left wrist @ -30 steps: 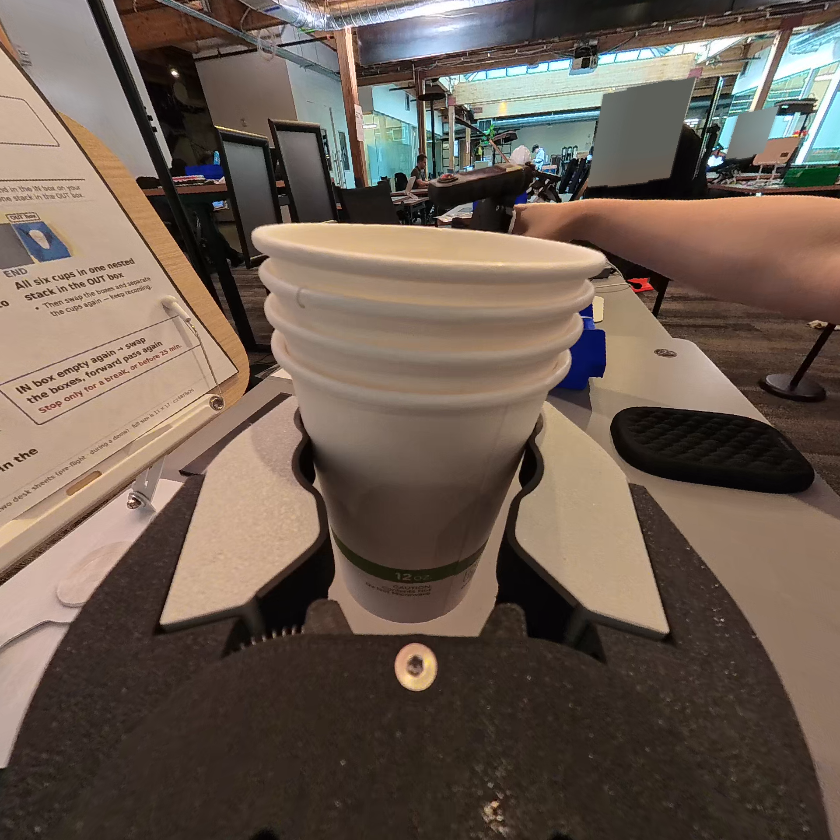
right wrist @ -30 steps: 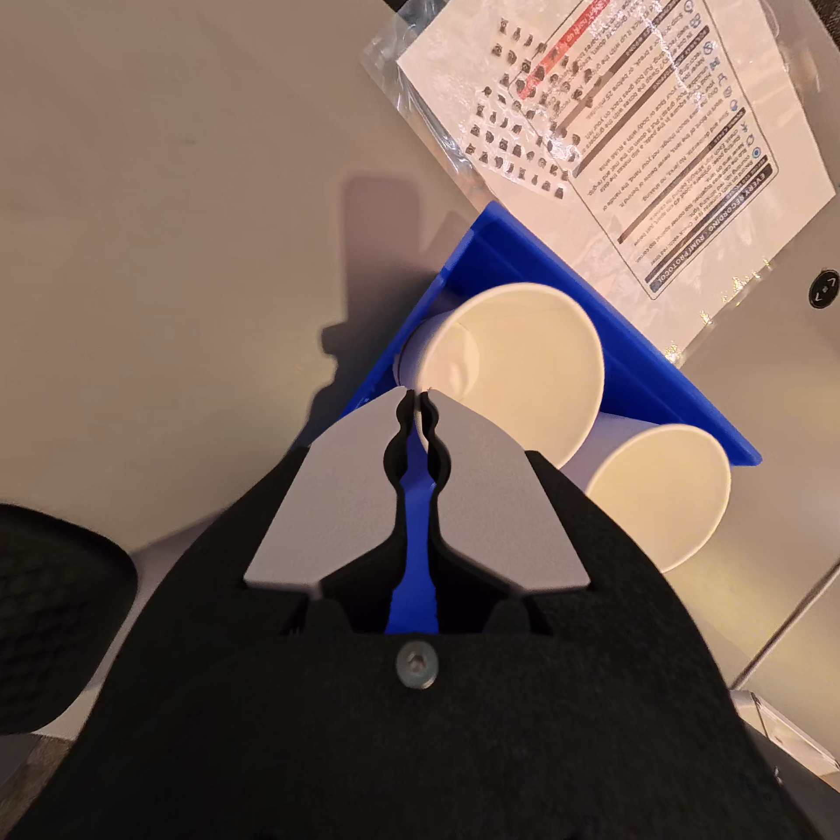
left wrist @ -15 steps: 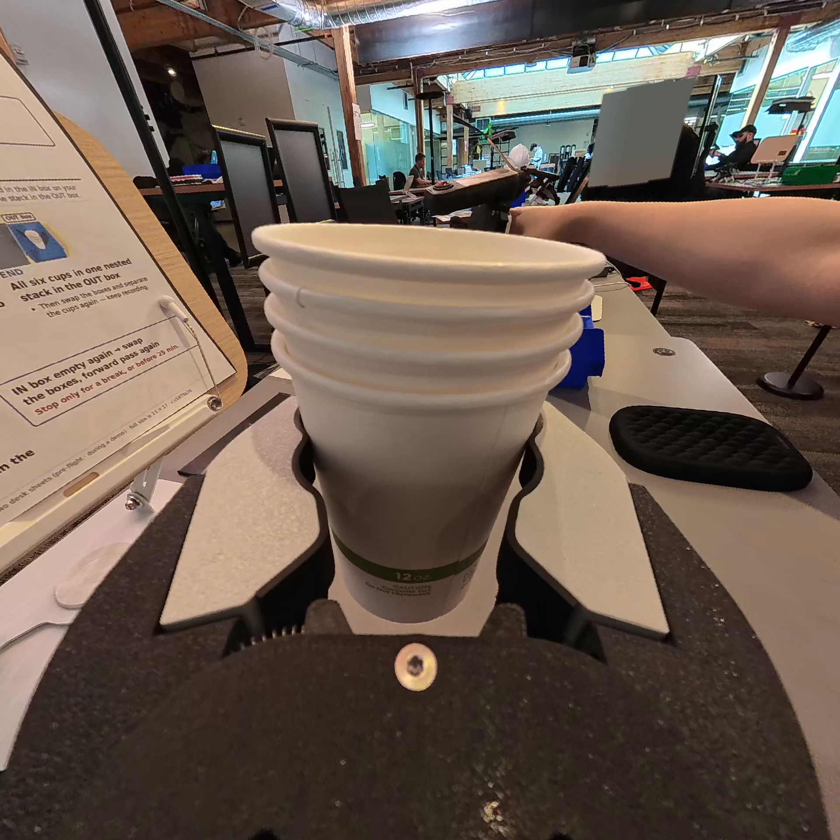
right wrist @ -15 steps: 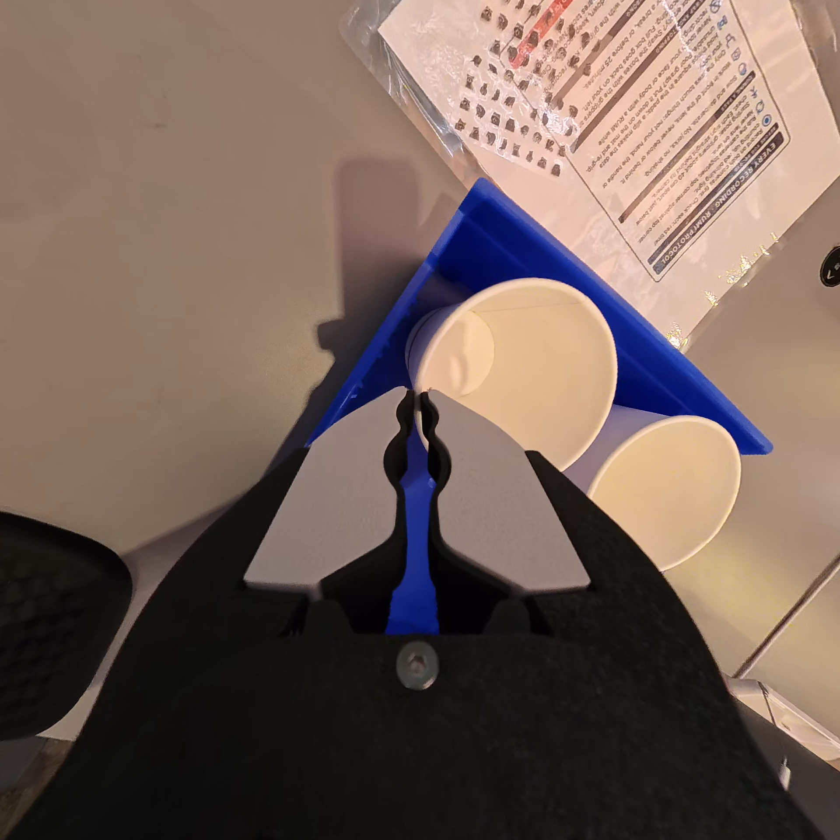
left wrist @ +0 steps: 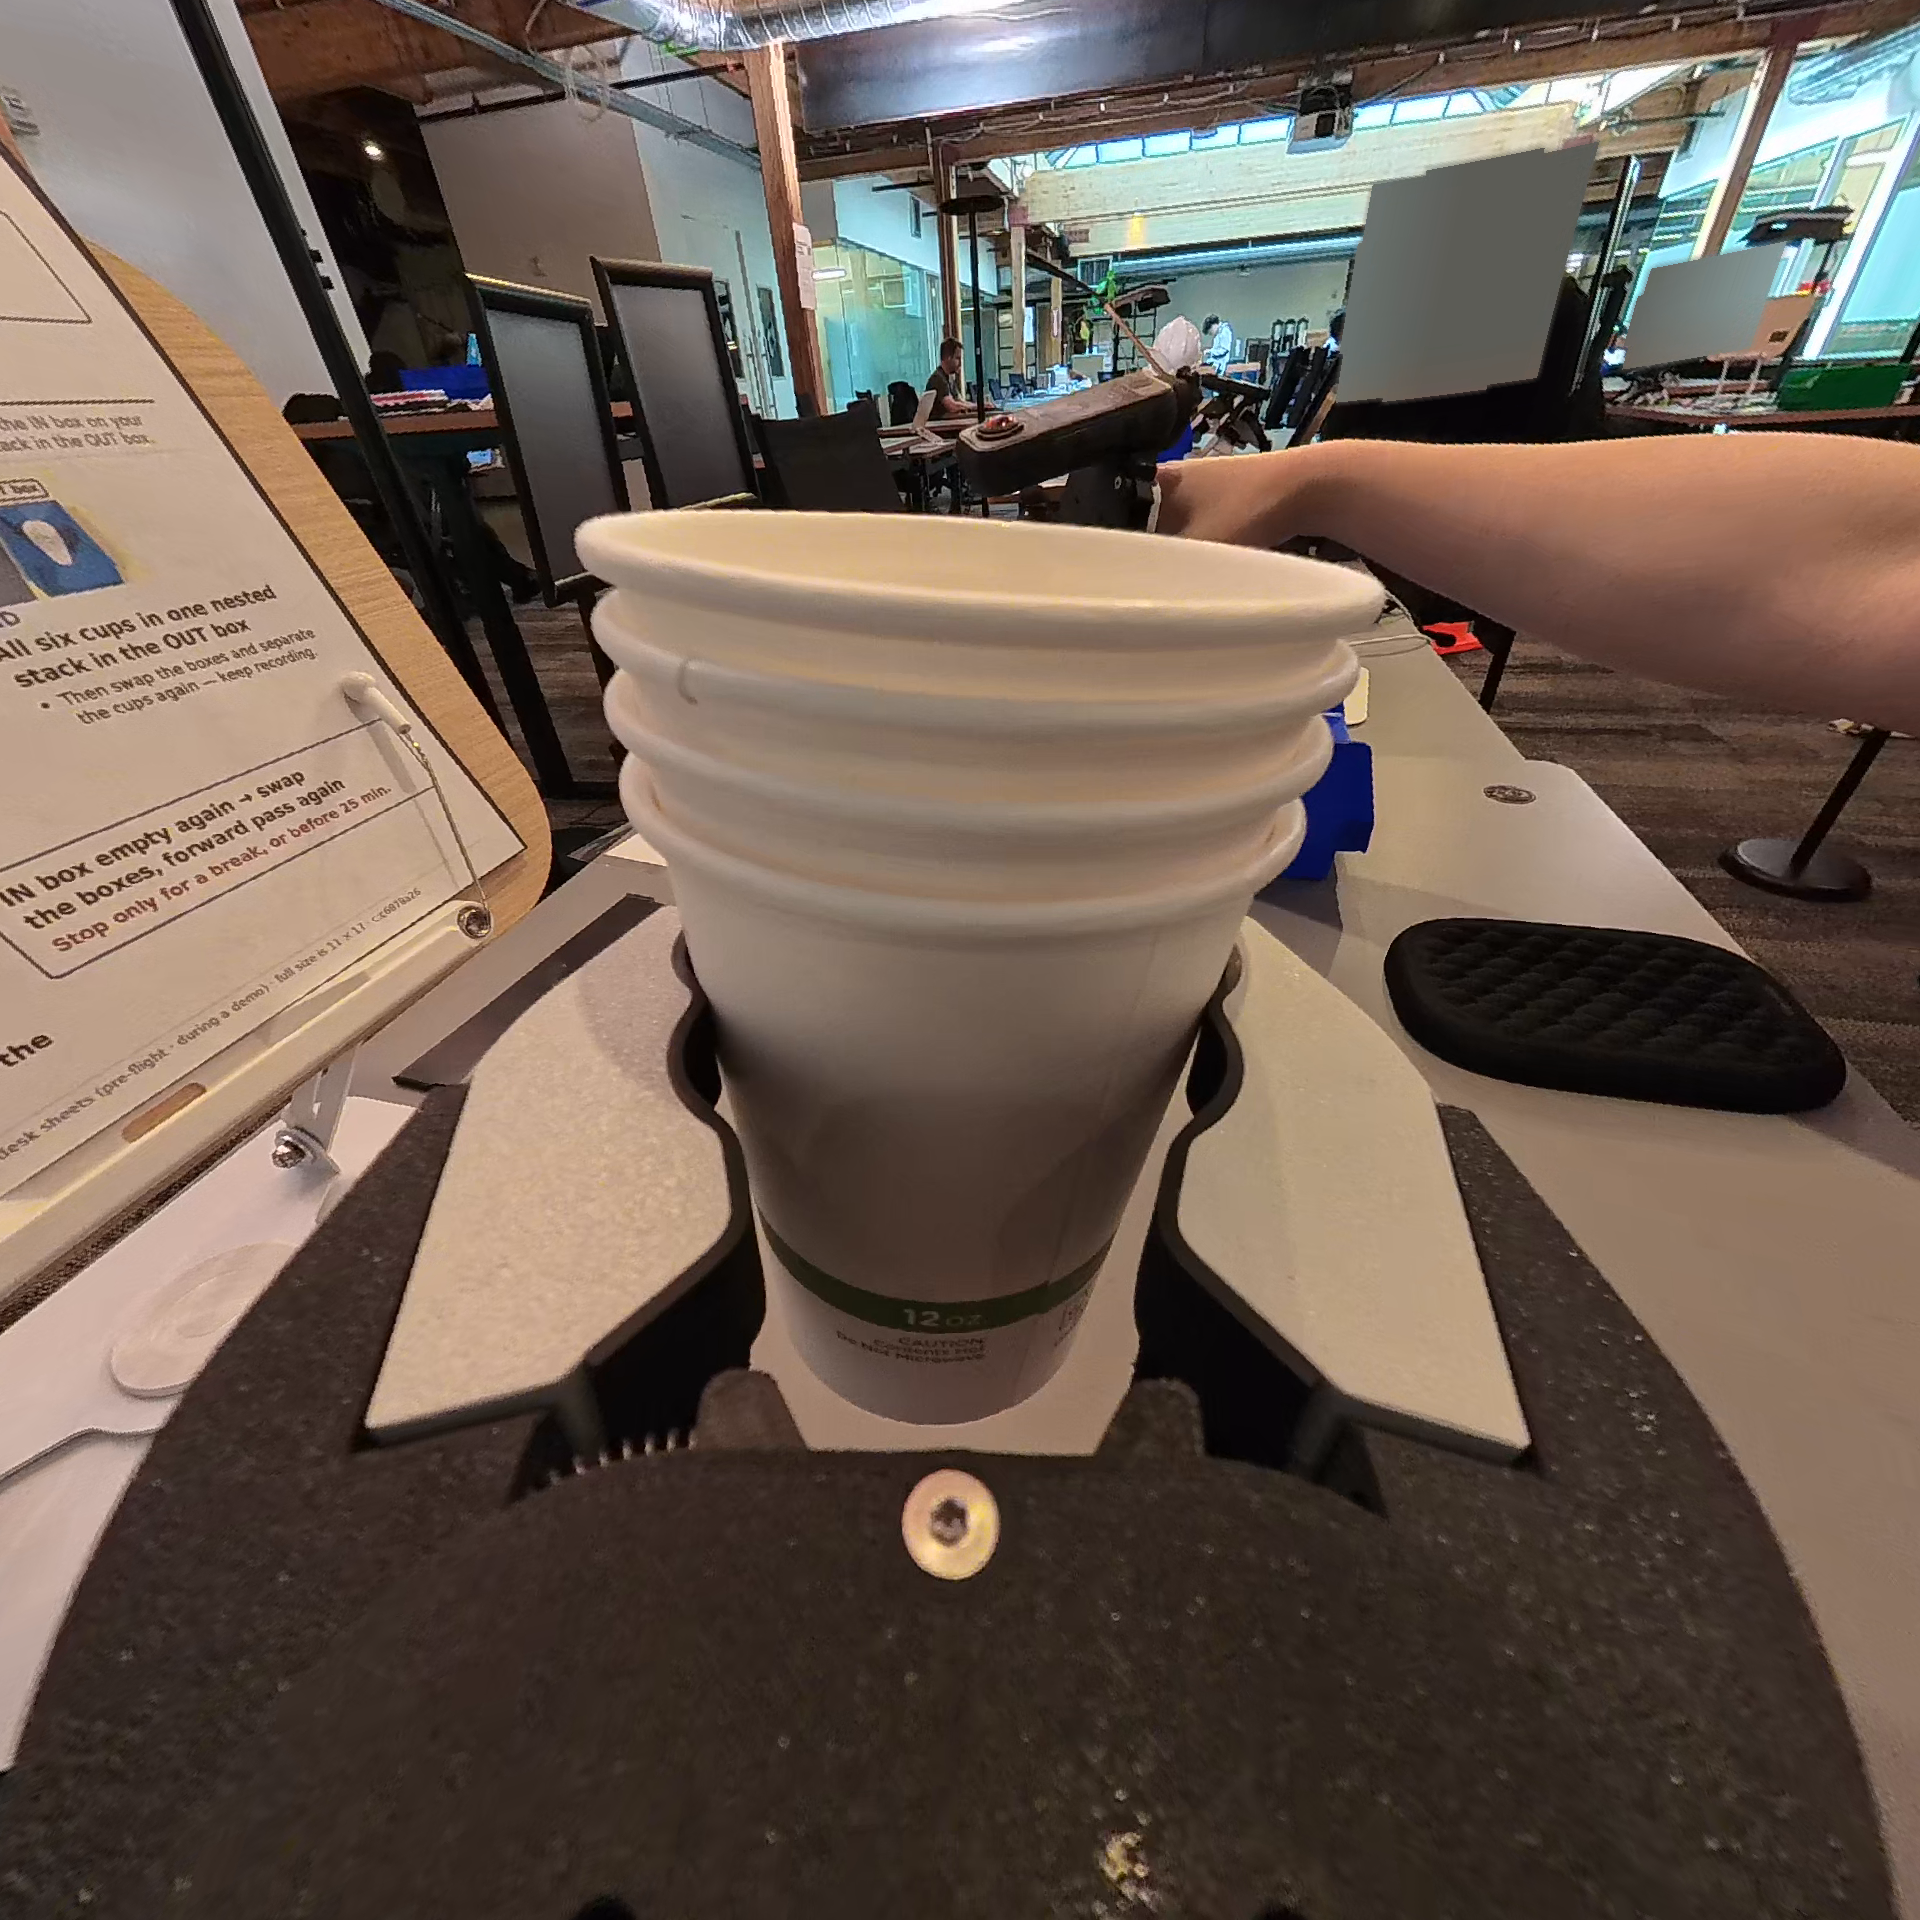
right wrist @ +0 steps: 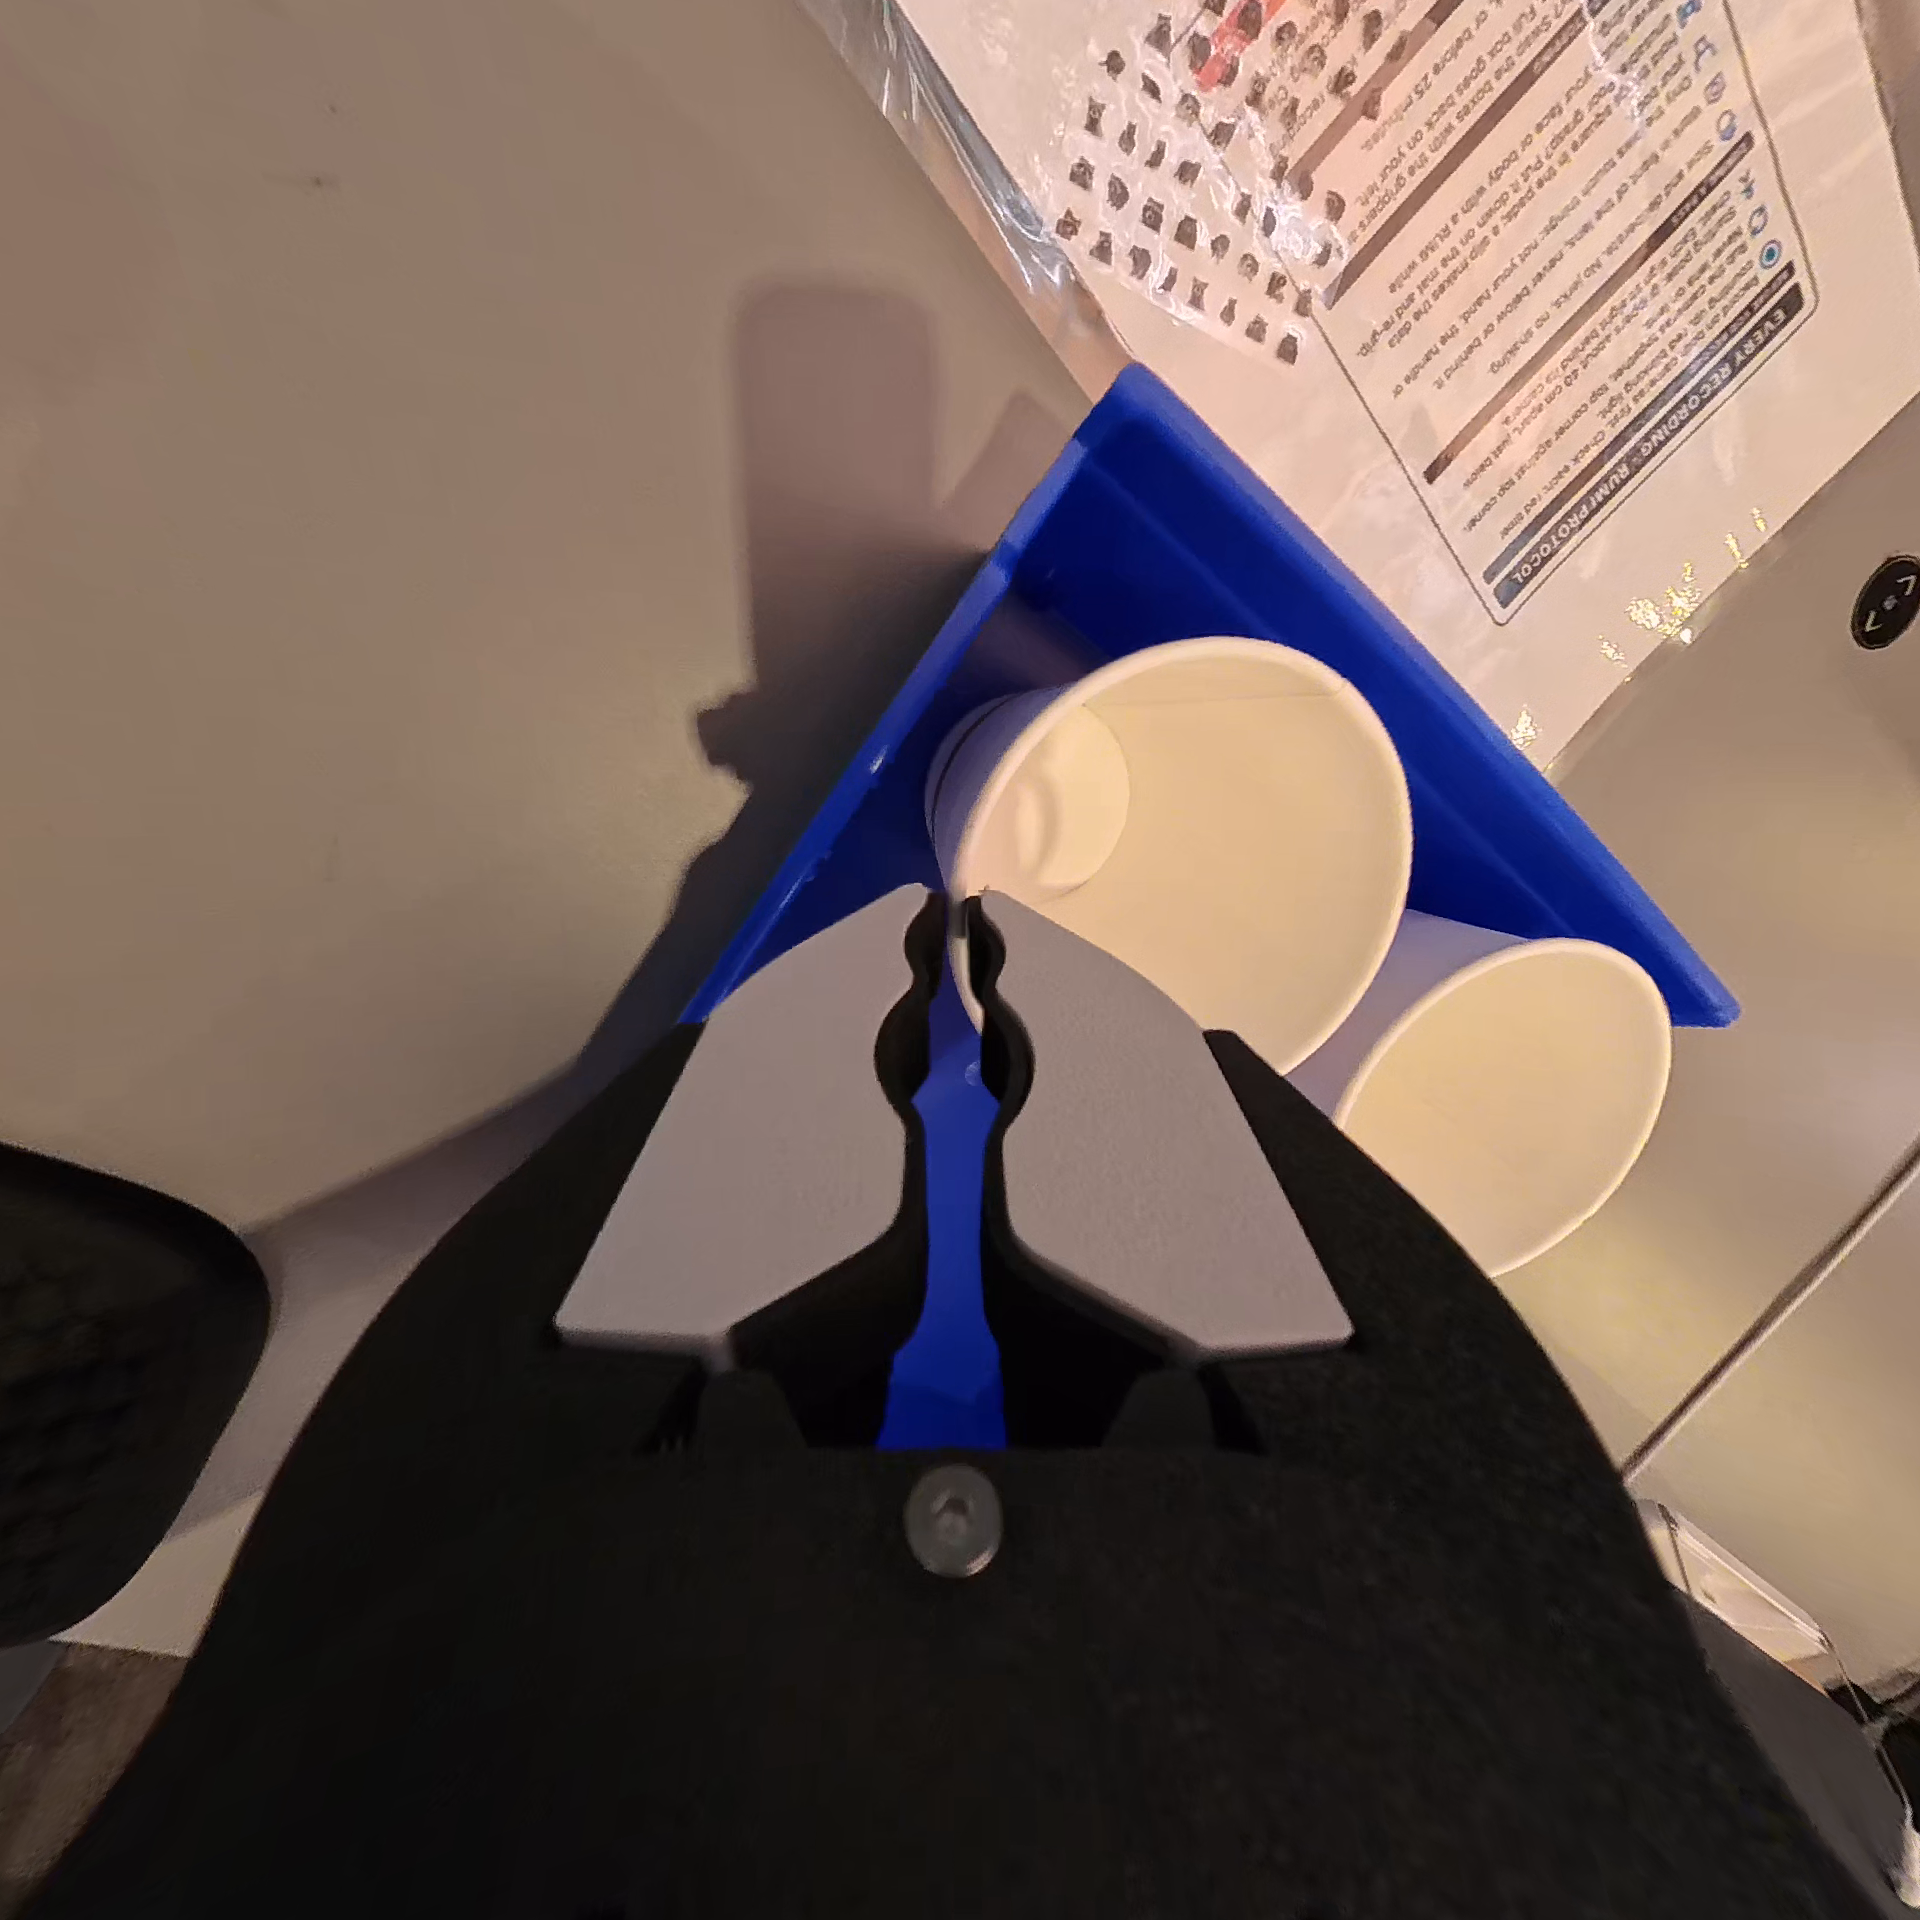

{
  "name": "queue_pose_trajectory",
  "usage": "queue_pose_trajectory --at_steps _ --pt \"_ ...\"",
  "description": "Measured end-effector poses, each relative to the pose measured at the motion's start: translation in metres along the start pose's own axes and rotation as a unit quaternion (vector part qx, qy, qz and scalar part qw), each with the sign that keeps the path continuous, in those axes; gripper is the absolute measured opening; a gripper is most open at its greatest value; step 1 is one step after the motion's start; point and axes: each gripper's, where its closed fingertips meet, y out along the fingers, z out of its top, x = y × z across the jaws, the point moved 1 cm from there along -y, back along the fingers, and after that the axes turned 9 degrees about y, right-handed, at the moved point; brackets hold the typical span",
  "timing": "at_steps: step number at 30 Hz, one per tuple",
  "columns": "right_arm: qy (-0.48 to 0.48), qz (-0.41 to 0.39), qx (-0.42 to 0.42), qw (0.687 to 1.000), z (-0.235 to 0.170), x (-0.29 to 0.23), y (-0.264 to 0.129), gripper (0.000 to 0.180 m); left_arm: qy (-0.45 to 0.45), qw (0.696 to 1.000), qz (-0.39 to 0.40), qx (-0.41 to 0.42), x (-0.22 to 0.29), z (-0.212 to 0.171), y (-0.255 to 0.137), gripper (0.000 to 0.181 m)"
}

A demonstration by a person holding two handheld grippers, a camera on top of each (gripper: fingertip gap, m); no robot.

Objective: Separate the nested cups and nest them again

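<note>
Left gripper: jaws clamped round upright stack, four rims counted, apparently steadied to receive next cup. Right gripper: tips pinched on rim of cup, tilted over bin; second cup just right.

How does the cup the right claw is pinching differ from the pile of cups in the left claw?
The pinched cup is single and tipped over the blue box; the stack is four nested, upright. The right claw nips only the cup's rim; the left claw grips the stack's sides. Both are white paper.
</note>
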Motion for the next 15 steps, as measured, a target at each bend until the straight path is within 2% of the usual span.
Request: queue_pose_trajectory --at_steps 2,3,6,10,12,13,15 --pt "0.006 -0.005 0.000 1.000 0.000 0.002 0.000 0.032 0.000 1.000 0.001 0.000 0.000 0.000 -0.001 0.089" --pt "0.004 -0.007 0.002 1.000 0.000 0.002 -0.002 0.037 -0.001 1.000 0.001 0.001 -0.001 0.001 -0.001 0.089" --pt "-0.006 -0.011 0.039 0.999 0.011 0.002 -0.025 0.039 -0.003 1.000 0.003 0.007 -0.002 0.003 -0.003 0.090" --pt "-0.055 -0.058 0.092 0.993 0.038 -0.007 -0.091 0.038 -0.008 1.000 0.002 0.012 -0.003 0.004 -0.003 0.090" --pt "-0.107 -0.044 0.132 0.984 0.062 -0.040 -0.129 0.035 -0.008 1.000 0.002 0.008 -0.004 0.002 -0.002 0.090" --pt "-0.145 -0.009 0.157 0.977 0.075 -0.071 -0.147 0.032 -0.009 1.000 0.002 0.006 -0.004 0.001 -0.001 0.090" --pt "-0.233 0.122 0.205 0.943 0.092 -0.156 -0.183 0.031 -0.010 1.000 0.001 0.003 -0.003 -0.002 0.001 0.090"
